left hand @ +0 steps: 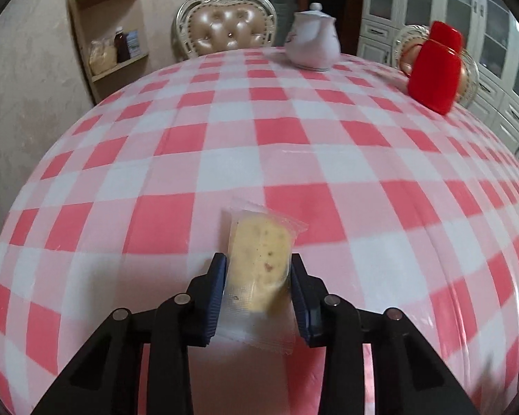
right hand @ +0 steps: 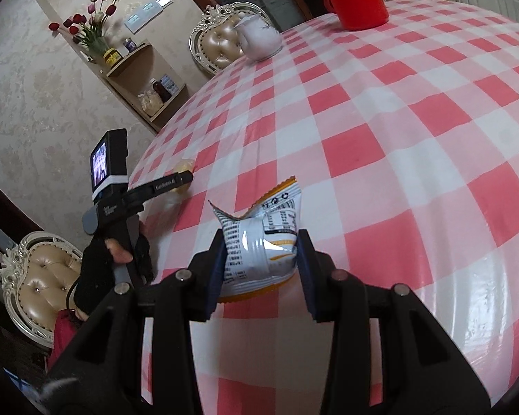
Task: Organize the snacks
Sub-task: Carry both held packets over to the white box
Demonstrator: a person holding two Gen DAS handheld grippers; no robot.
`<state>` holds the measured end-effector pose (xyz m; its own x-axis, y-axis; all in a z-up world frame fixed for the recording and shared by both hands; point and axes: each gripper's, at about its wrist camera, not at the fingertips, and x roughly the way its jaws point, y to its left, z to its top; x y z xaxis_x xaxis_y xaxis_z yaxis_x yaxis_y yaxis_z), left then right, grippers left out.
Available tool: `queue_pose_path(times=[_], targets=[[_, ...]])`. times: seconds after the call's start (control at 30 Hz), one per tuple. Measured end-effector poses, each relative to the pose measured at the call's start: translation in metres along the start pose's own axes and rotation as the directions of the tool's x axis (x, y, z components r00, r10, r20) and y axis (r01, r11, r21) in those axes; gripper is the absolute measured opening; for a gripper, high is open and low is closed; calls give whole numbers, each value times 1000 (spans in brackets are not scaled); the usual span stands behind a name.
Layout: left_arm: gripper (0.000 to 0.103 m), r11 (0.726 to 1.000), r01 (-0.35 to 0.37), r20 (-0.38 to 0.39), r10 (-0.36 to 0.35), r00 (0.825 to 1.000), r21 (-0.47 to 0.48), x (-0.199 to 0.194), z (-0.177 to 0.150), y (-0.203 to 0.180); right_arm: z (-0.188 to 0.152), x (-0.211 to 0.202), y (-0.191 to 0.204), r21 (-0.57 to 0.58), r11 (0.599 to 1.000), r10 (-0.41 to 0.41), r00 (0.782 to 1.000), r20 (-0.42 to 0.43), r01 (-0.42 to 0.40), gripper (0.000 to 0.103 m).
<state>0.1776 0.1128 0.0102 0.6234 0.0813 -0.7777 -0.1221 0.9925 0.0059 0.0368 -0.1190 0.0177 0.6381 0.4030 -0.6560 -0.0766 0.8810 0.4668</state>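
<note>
**Clearance on the checked tablecloth**

Landmark: the white teapot (left hand: 312, 38) at the far table edge. Between the teapot and the near edge, the tablecloth (left hand: 225, 131) lies bare and open to passage. To the teapot's right stands a tall red container (left hand: 434, 69), blocking that far corner. Behind the teapot, a padded chair (left hand: 225, 24) closes the far side. Left of the teapot, wall shelves (left hand: 110, 31) stand beyond the table rim.

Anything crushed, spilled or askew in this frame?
Yes: the white printed snack packet is pinched and crumpled in the right hand-held gripper. The clear-wrapped cake in the left hand-held gripper looks intact. No spill.
</note>
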Motion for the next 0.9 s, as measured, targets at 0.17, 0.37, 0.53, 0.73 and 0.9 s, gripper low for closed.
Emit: queue_pose_path(times=[0.17,0.37,0.53,0.73,0.9], targets=[[37,996,79,67,-77,995,-33,-36,-17,-19,-3,11,-5,3,1000,-23,999,-28,23,43],[37,982,146,103,-134,986,-116,-64,-48,-23,-6,19,-8,-1,999,-36,999,-14,36,43],[37,967,178,134,-155,979,-183,-84,-69,-15,-9,11,-6,-9,1000,-26,999,35,26,43],[37,969,186,159,-160,974,-163,-105,-95,-25,-19,1,-15,61,998,3,999,45,-6,43],[37,973,201,184,-178,967,-113,-125,-115,-39,-36,-17,-17,93,996,-13,999,50,9,43]])
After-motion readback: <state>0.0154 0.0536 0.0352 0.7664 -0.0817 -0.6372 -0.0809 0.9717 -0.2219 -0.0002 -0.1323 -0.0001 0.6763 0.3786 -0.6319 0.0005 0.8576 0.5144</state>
